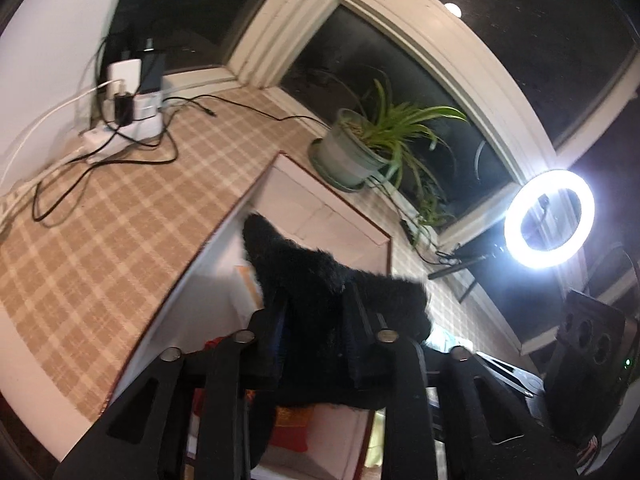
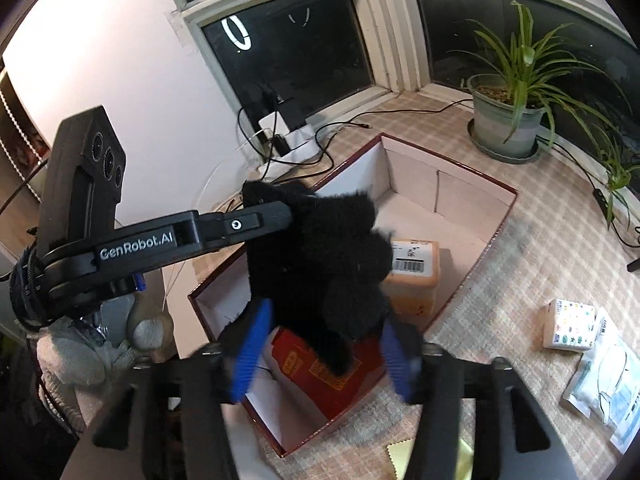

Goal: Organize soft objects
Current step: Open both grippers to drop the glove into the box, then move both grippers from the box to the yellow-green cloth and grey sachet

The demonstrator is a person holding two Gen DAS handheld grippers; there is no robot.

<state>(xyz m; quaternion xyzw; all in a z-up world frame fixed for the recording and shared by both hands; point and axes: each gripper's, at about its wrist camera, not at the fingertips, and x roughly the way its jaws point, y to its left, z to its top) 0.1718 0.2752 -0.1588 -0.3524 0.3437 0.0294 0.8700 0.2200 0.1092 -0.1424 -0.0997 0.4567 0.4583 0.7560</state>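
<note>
Fleece [image 2: 320, 256], black and limp, hangs over the open box [image 2: 472, 236], so you handle something light and floppy that sags wherever unsupported. Your left tongs [image 2: 290, 211] pinch its far top edge; take hold at edges like that, not the bulk. Your right tongs [image 2: 320, 354] stand open, blue pads [image 2: 250, 354] either side of the lower folds, not pressing. Its long axis runs from the left tongs down toward the right ones, lower end pointing into the box.

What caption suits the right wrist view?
Black fuzzy cloth hangs over an open box, between the right gripper and left gripper.
</note>
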